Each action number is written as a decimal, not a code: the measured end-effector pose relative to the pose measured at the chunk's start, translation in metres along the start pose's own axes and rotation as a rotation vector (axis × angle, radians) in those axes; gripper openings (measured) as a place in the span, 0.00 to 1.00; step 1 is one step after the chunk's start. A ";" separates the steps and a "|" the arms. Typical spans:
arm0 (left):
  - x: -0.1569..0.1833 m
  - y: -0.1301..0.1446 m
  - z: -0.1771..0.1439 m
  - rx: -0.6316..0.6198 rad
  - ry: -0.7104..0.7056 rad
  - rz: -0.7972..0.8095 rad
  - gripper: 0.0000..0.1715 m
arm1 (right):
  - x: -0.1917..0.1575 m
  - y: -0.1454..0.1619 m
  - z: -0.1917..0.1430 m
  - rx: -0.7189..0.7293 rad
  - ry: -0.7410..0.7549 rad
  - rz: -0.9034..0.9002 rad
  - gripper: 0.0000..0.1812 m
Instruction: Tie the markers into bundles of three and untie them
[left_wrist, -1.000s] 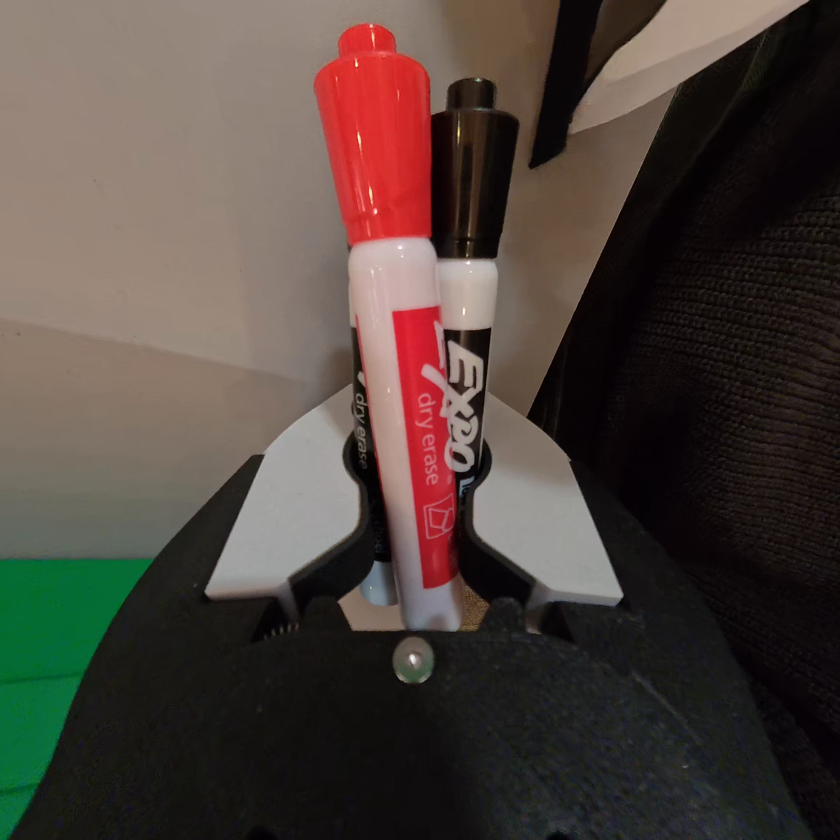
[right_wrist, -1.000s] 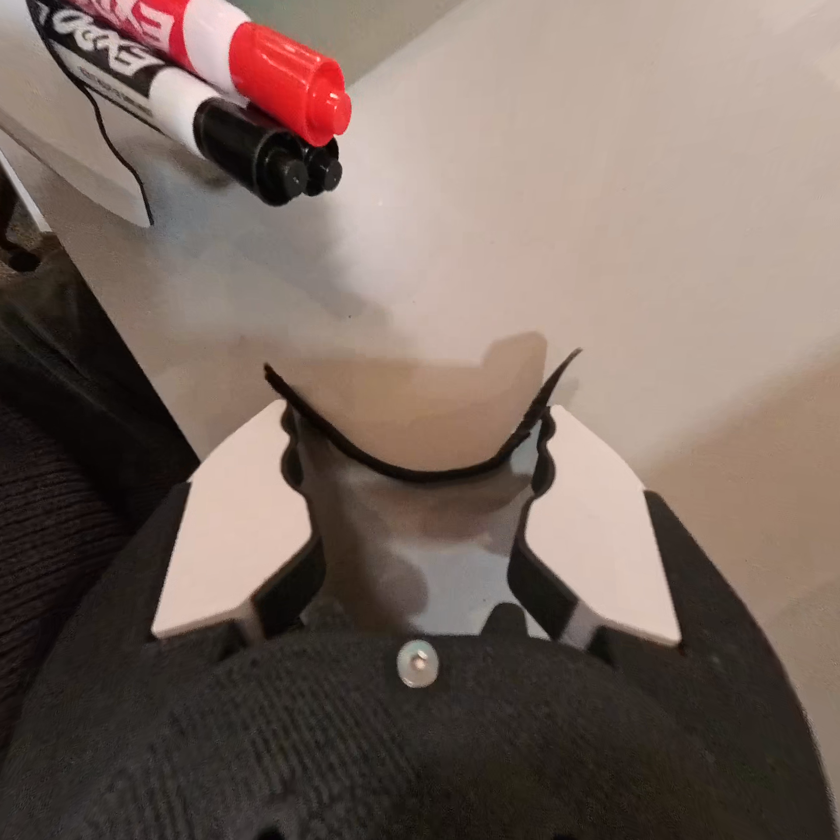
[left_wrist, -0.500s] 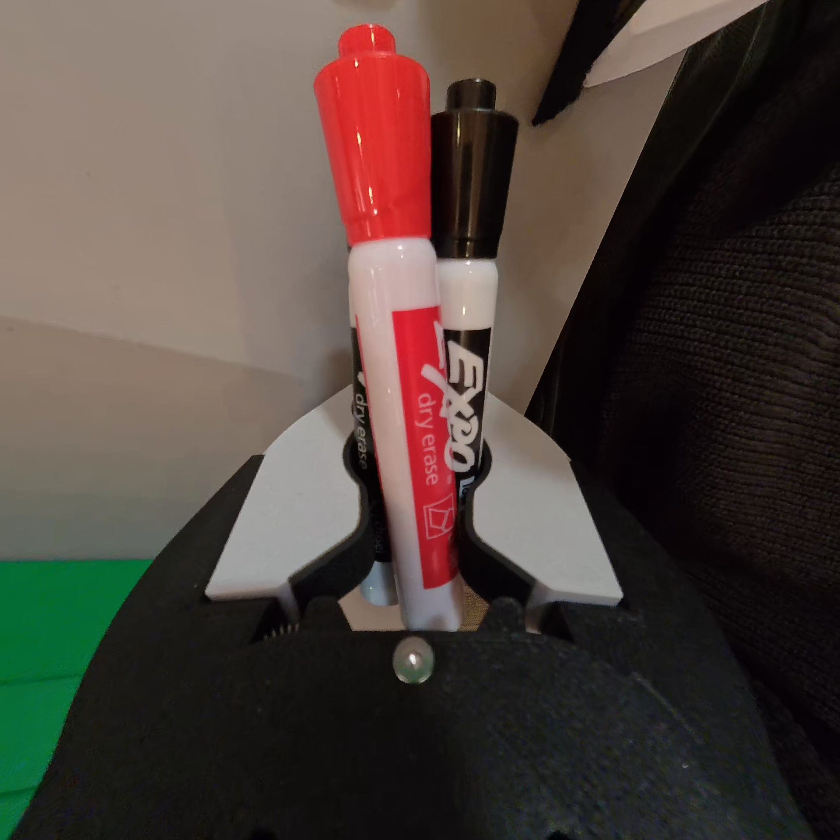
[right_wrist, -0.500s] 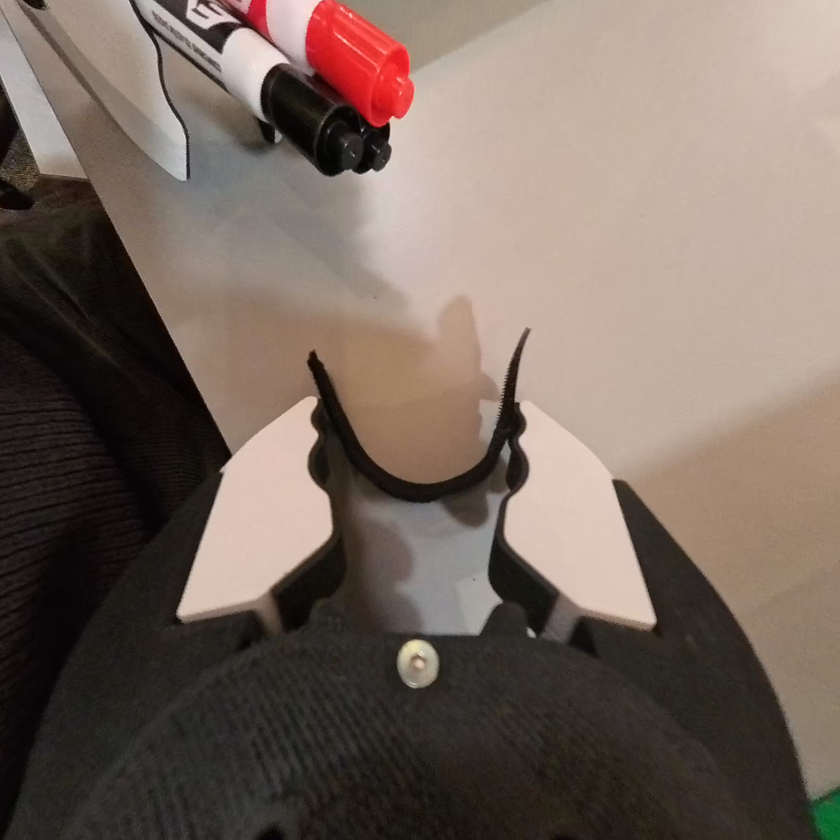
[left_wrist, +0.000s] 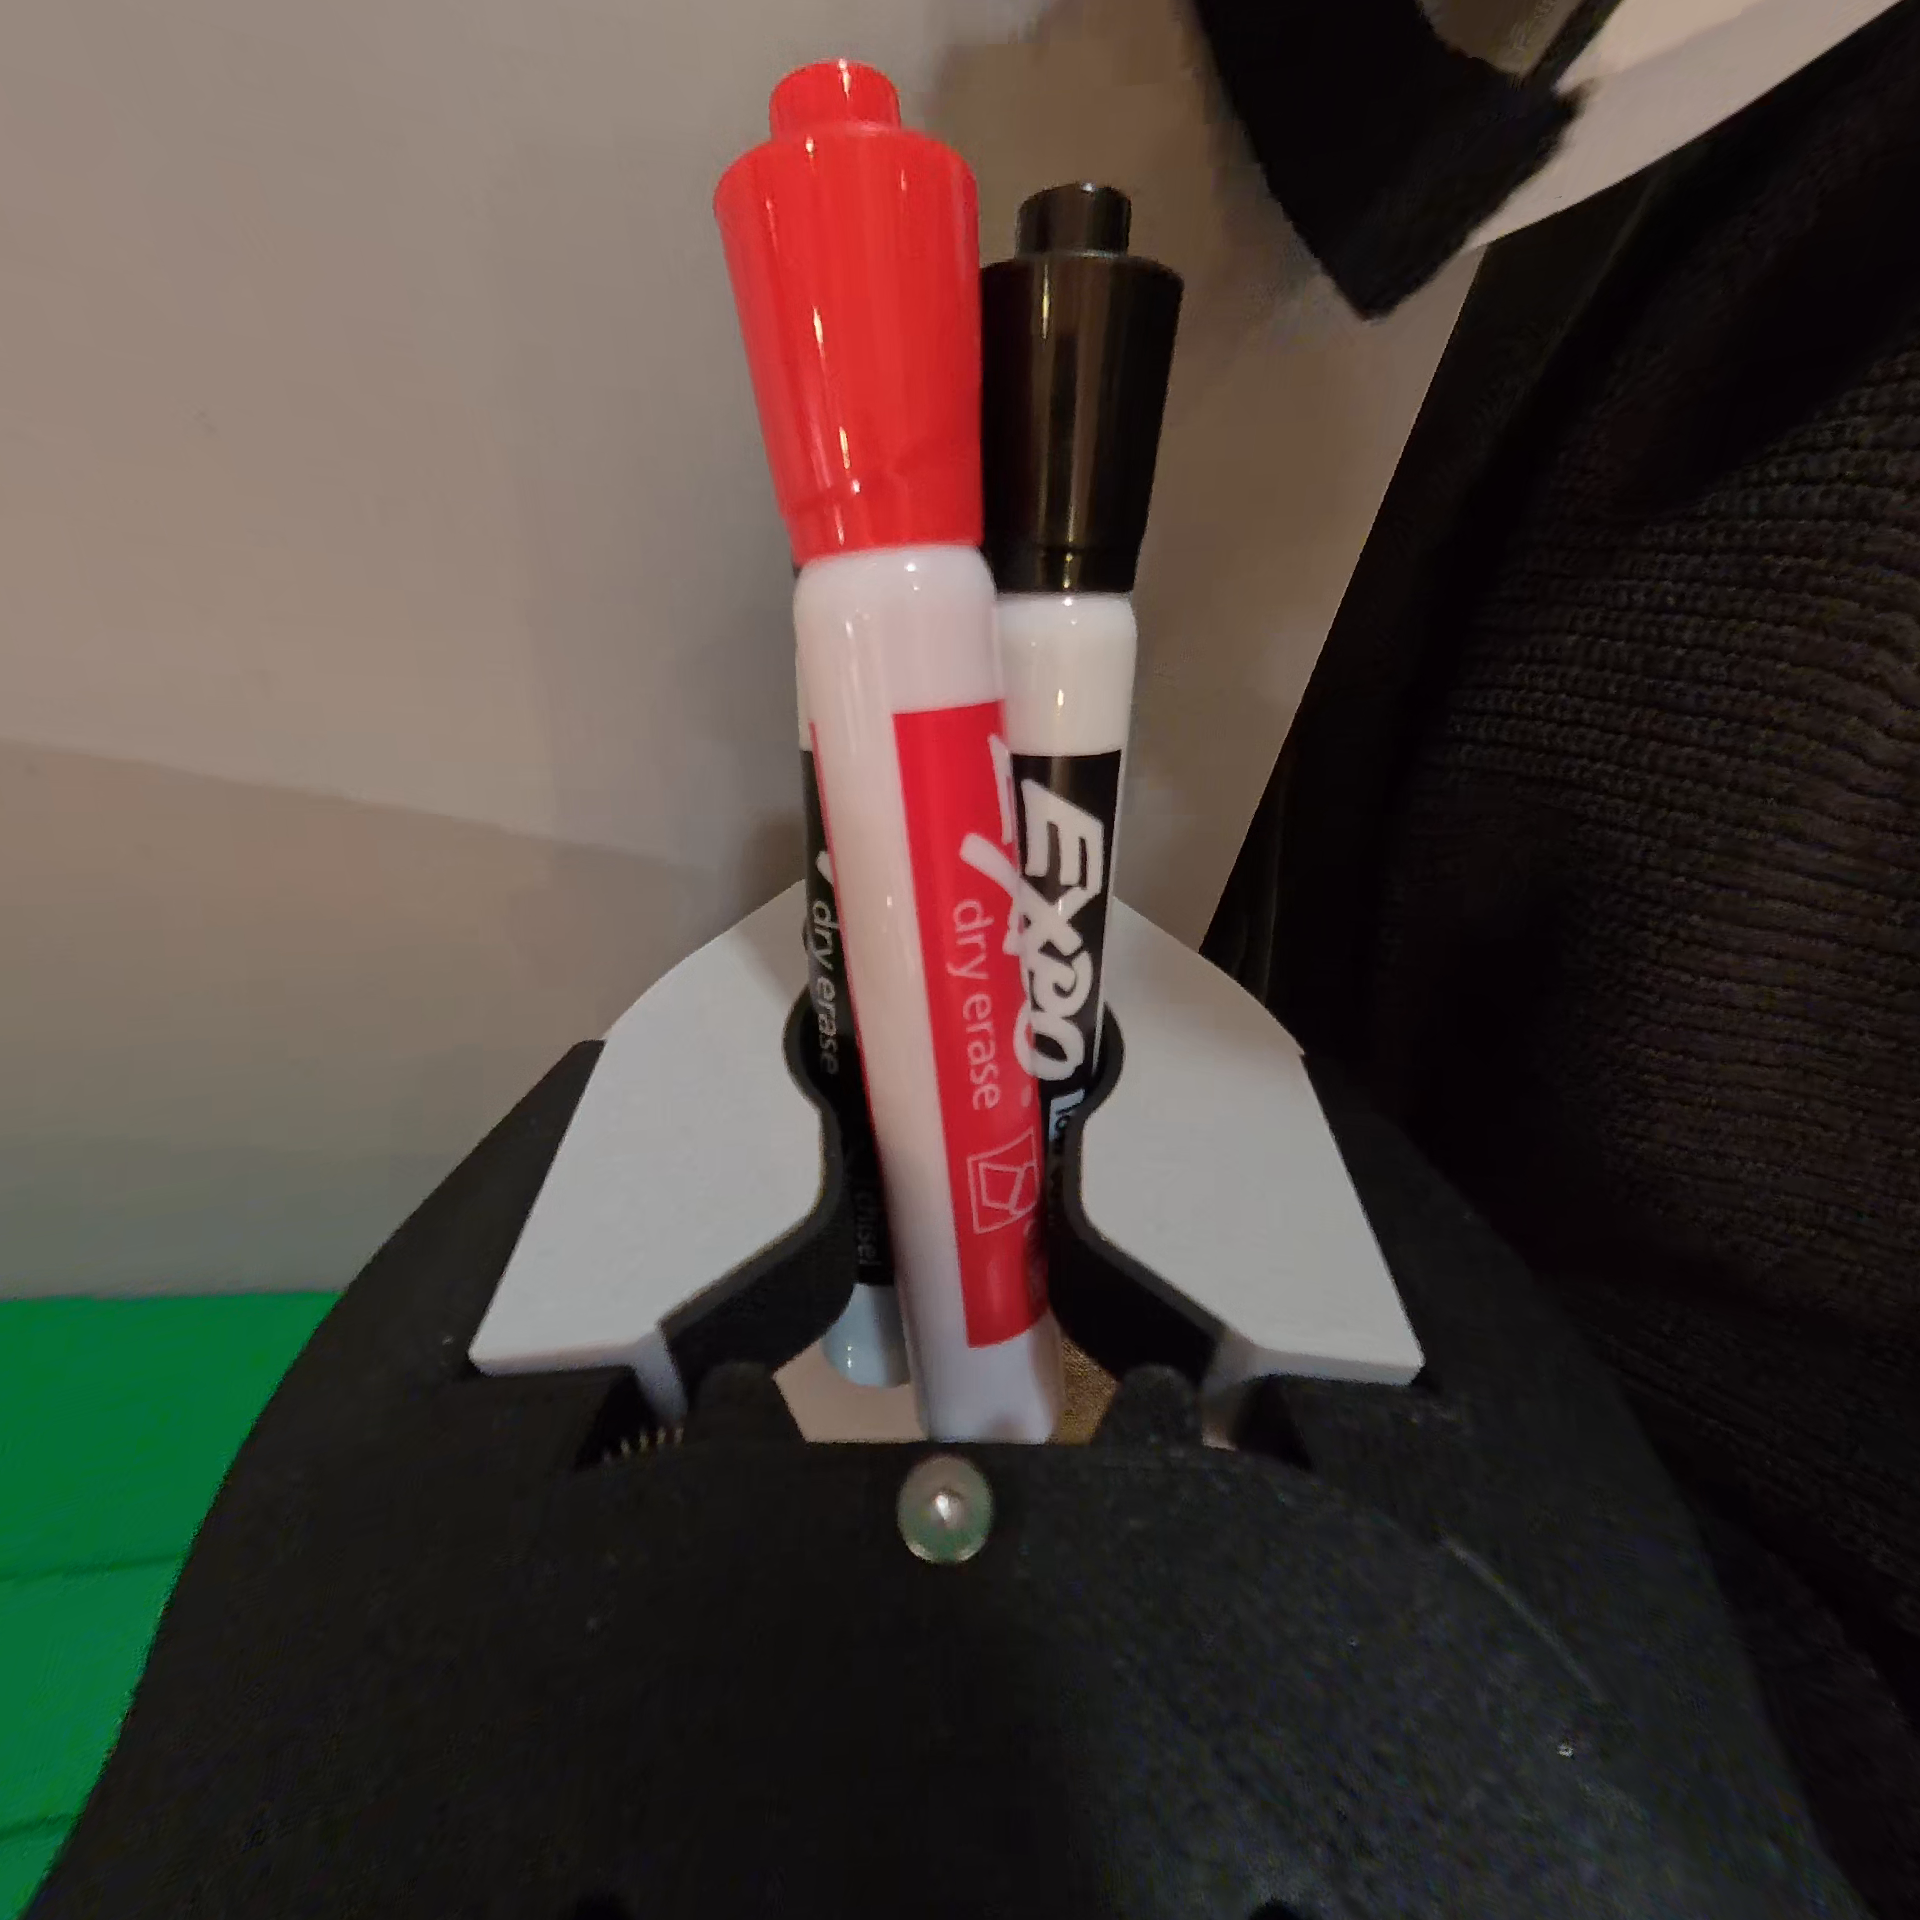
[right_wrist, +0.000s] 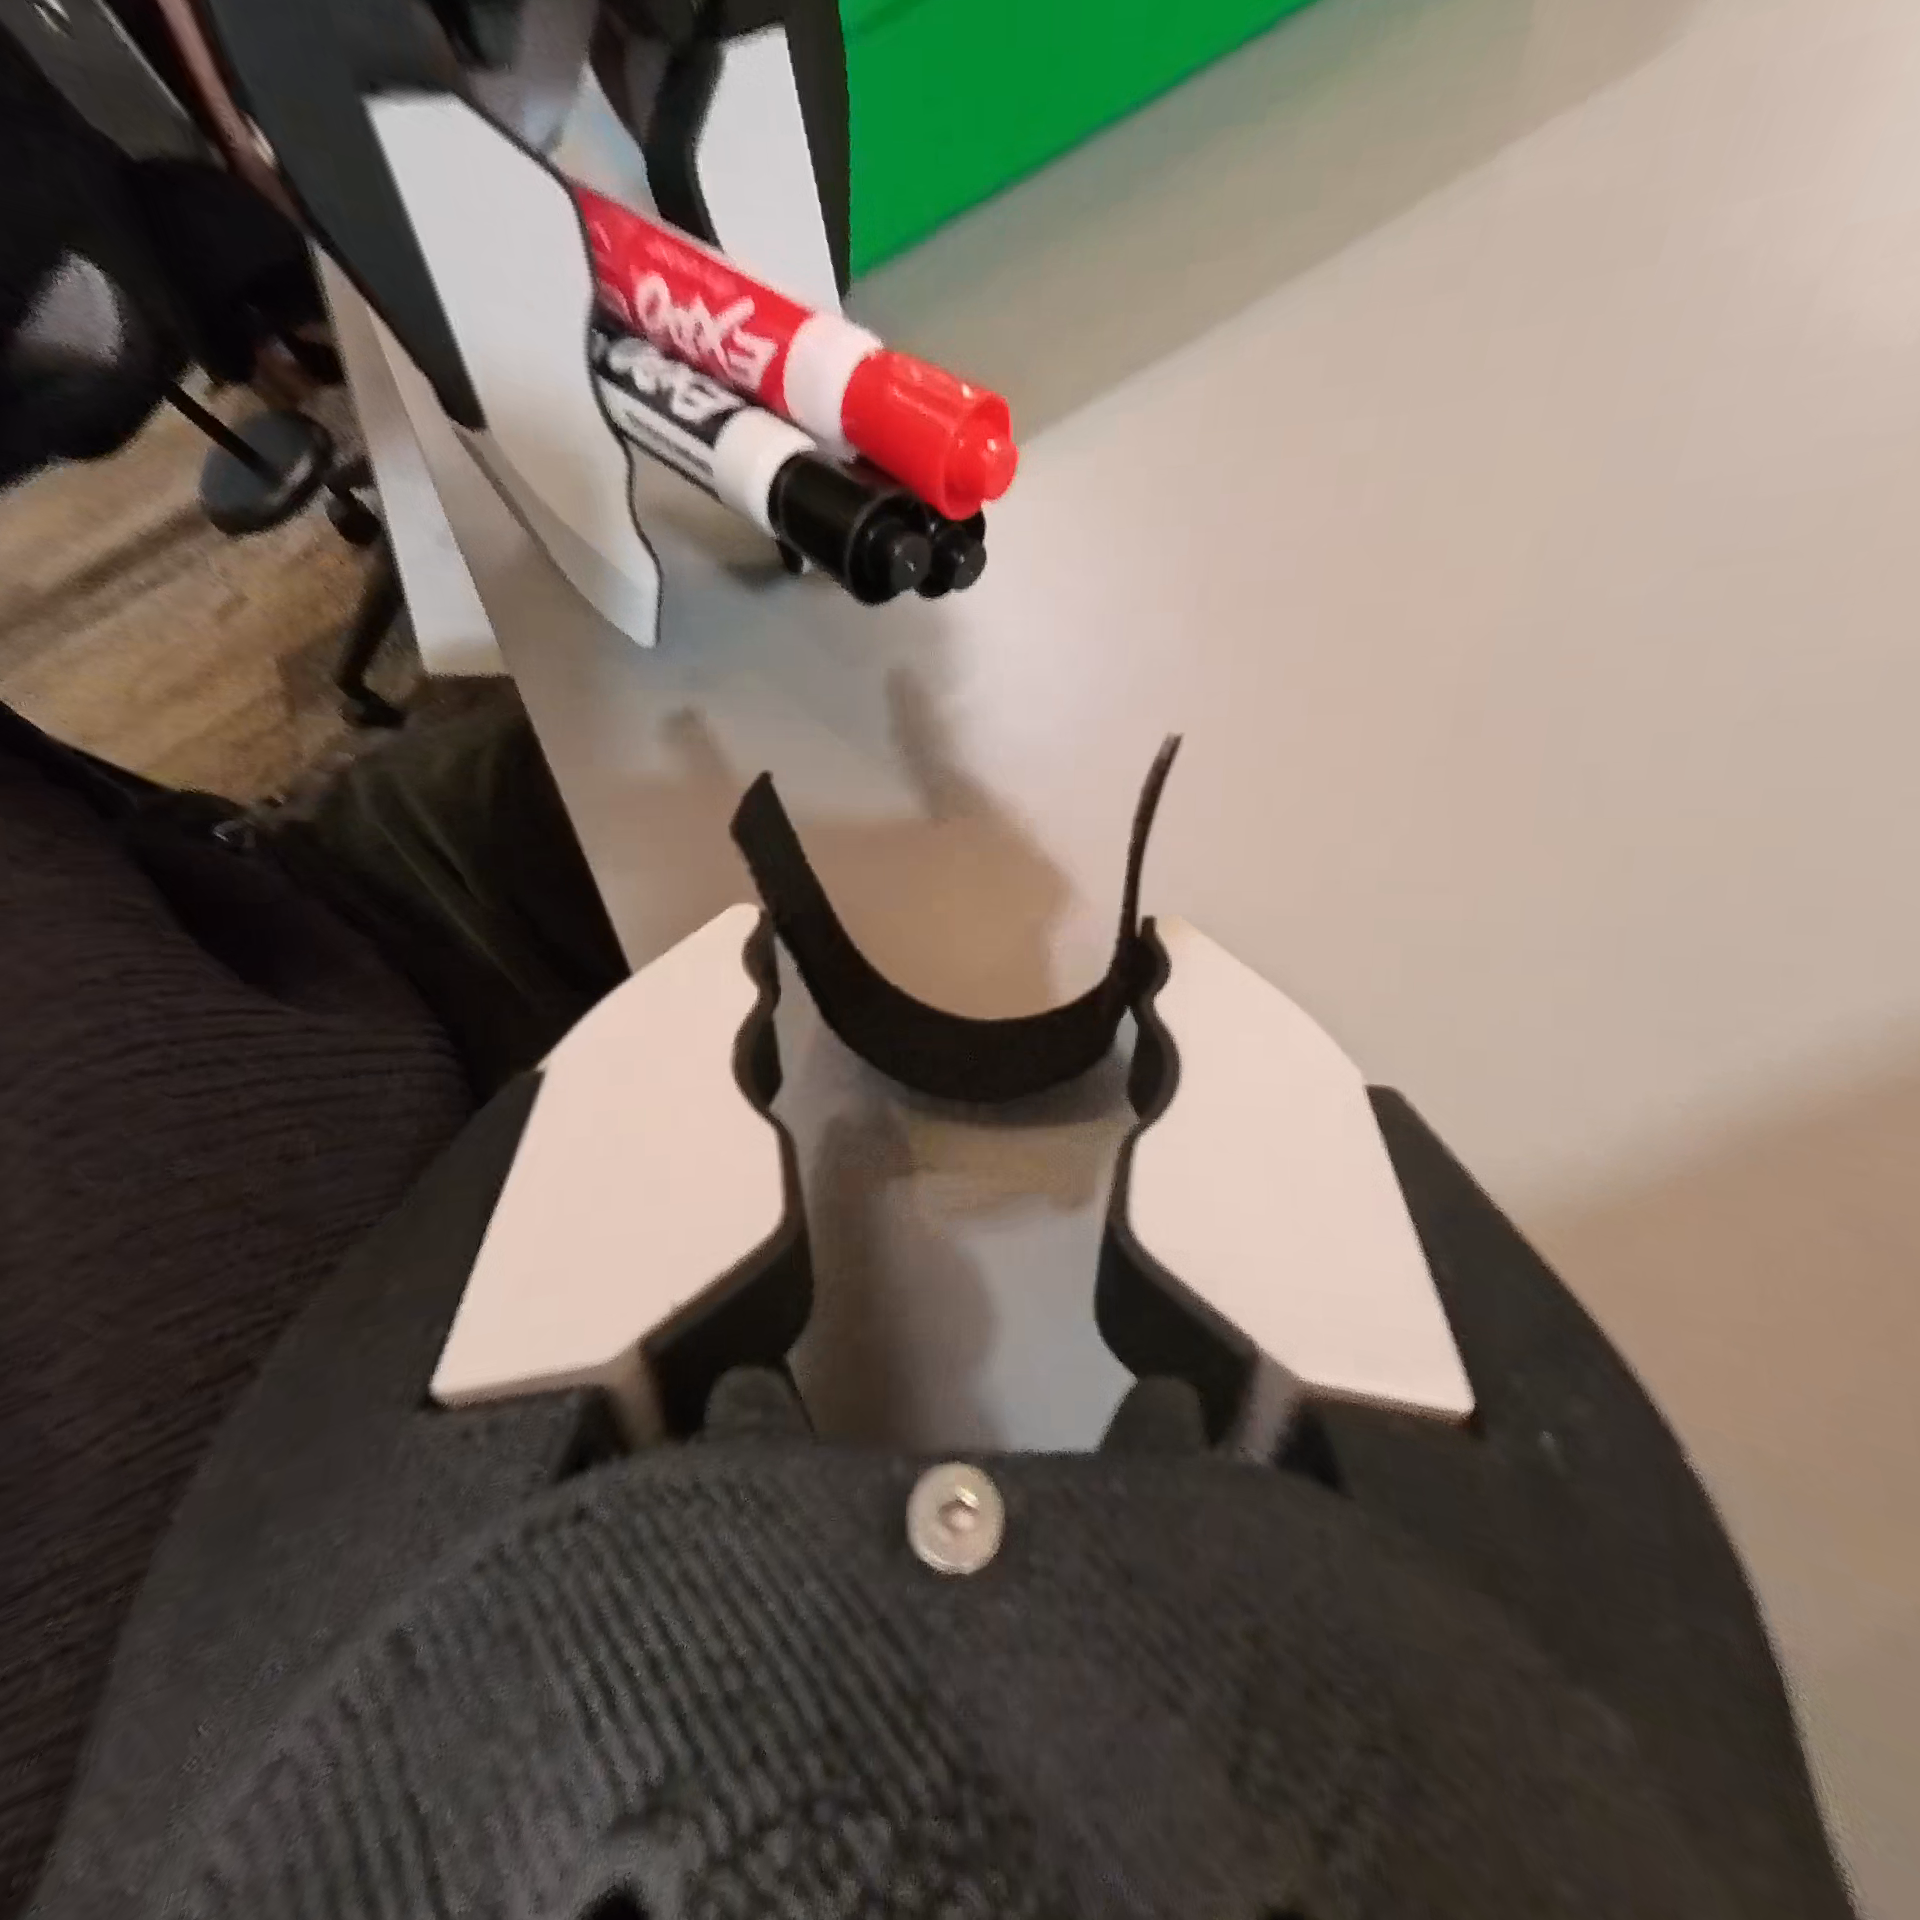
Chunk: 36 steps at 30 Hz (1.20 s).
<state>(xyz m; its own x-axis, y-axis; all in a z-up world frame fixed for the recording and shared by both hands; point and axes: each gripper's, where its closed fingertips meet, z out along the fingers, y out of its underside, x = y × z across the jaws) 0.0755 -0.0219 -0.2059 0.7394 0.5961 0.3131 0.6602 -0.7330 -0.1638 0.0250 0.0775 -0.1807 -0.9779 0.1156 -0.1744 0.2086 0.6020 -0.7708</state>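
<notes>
Left gripper (left_wrist: 951, 1049) fingers clamped red-capped and black-capped dry-erase markers (left_wrist: 914, 831); right gripper (right_wrist: 956, 997) fingers pinched curved black hook-and-loop strap (right_wrist: 966, 1049), unwrapped

Right gripper (right_wrist: 961, 1023) pinches black strap (right_wrist: 961, 1055) (markers (right_wrist: 831, 416) beyond).

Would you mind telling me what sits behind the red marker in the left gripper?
Behind the red marker, clamped with it in the left gripper, are two black markers. The left one is mostly hidden; the right wrist view shows both black caps.
</notes>
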 end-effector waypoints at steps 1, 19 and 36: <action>0.000 0.000 -0.001 0.004 0.003 0.002 0.26 | -0.002 -0.005 -0.001 0.035 -0.017 0.015 0.36; 0.040 -0.028 -0.005 0.100 0.131 0.120 0.26 | -0.027 -0.034 0.000 0.196 -0.188 0.133 0.33; 0.056 -0.034 0.011 0.056 0.166 0.166 0.26 | -0.040 -0.045 -0.003 0.241 -0.260 0.153 0.32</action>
<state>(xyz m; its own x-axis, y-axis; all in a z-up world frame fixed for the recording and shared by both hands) 0.0956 0.0403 -0.1934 0.8098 0.4032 0.4262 0.5410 -0.7943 -0.2764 0.0545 0.0481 -0.1370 -0.9049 -0.0333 -0.4244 0.3798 0.3869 -0.8403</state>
